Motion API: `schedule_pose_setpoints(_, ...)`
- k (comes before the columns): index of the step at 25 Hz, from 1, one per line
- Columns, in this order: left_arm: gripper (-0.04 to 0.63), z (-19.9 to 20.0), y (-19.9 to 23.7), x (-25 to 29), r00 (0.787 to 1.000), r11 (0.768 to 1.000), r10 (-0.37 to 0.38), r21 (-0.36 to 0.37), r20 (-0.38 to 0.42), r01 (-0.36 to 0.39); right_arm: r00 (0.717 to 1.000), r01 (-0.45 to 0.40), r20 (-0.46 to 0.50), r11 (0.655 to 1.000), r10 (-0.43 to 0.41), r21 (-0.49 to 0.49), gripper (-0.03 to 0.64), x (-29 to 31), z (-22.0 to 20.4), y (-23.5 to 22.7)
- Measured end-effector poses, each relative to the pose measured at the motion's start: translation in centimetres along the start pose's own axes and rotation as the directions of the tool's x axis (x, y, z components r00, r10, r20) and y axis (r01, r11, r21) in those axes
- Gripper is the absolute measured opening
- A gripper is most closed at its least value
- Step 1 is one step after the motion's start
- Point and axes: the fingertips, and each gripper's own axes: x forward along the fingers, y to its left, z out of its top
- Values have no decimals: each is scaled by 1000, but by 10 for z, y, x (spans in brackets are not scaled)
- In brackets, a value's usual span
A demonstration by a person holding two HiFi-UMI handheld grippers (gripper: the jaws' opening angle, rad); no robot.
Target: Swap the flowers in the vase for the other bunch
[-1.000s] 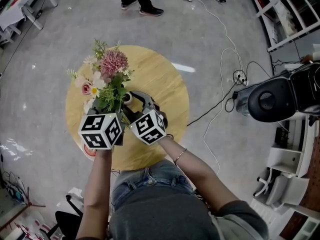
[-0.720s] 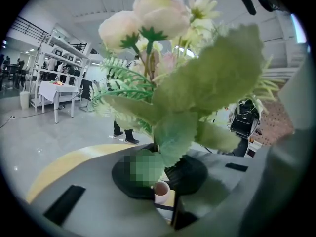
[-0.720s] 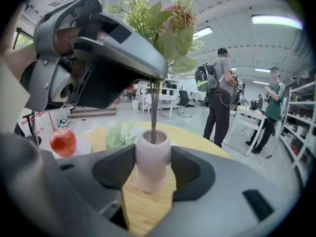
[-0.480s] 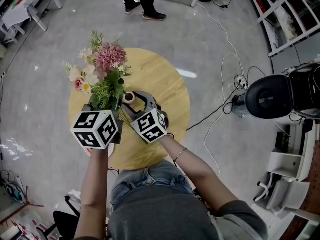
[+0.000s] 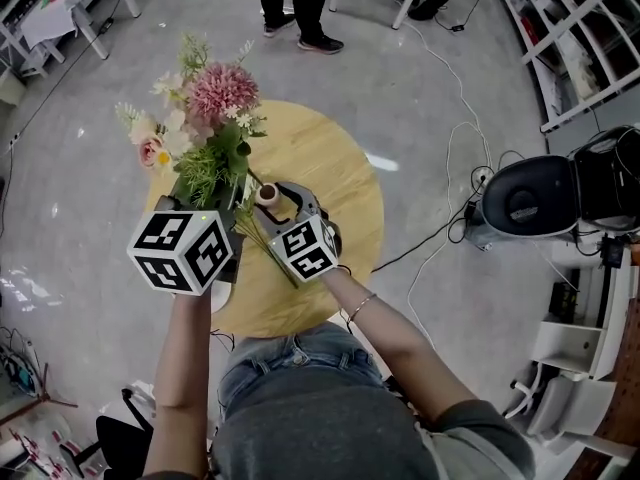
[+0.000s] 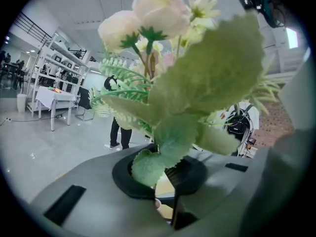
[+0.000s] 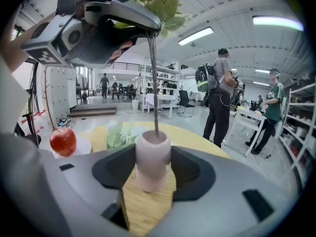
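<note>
My left gripper (image 5: 222, 208) is shut on the stems of a bunch of pink and cream flowers (image 5: 205, 118) and holds it well above the round wooden table (image 5: 330, 168). In the left gripper view the bunch's leaves (image 6: 197, 83) fill the frame above the left gripper (image 6: 165, 174). The small pink vase (image 5: 266, 194) stands on the table, with my right gripper (image 5: 276, 202) shut on it. In the right gripper view one thin stem (image 7: 154, 83) still hangs from the left gripper (image 7: 143, 21) into the mouth of the vase (image 7: 153, 157). Another green and white bunch (image 7: 121, 132) lies on the table behind the vase.
A red apple (image 7: 63, 141) sits on a white plate at the table's left. People (image 7: 219, 98) stand beyond the table's far side, legs (image 5: 300, 8) showing on the grey floor. Cables (image 5: 450, 168) and a black round machine (image 5: 525, 203) lie to the right.
My left gripper has risen with the bunch, drawing the stems up out of the vase. The right gripper and the vase have stayed in place.
</note>
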Motion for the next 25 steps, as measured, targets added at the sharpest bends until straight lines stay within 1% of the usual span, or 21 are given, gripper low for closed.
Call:
schedule_pose_setpoints(6,41,24,1,-31,999,999,17,42,51,-20,1000,4,-3,1000,-4,-8,232,1,2,11)
schedule_pose_setpoints(9,41,36,12,-50,996,997,43,60,81,-48,1000,7,-2,1000,-7,-8,232,2,6,14)
schedule_pose_setpoints(12,41,39,17,-55,992,993,88,69,87,-94,1000,7,-2,1000,-7,-10,232,-3,2,3)
schedule_pose_setpoints(15,41,36,29,-60,985,984,153,86,78,-159,1000,4,2,1000,-4,-18,232,-9,-3,-9)
schedule_pose_setpoints(19,41,23,64,-79,970,965,241,96,42,-244,1000,2,6,1000,-2,-24,232,-6,0,-5)
schedule_pose_setpoints(25,41,-8,111,-106,933,931,360,78,-25,-357,1000,-11,11,1000,11,8,232,-3,-3,-3)
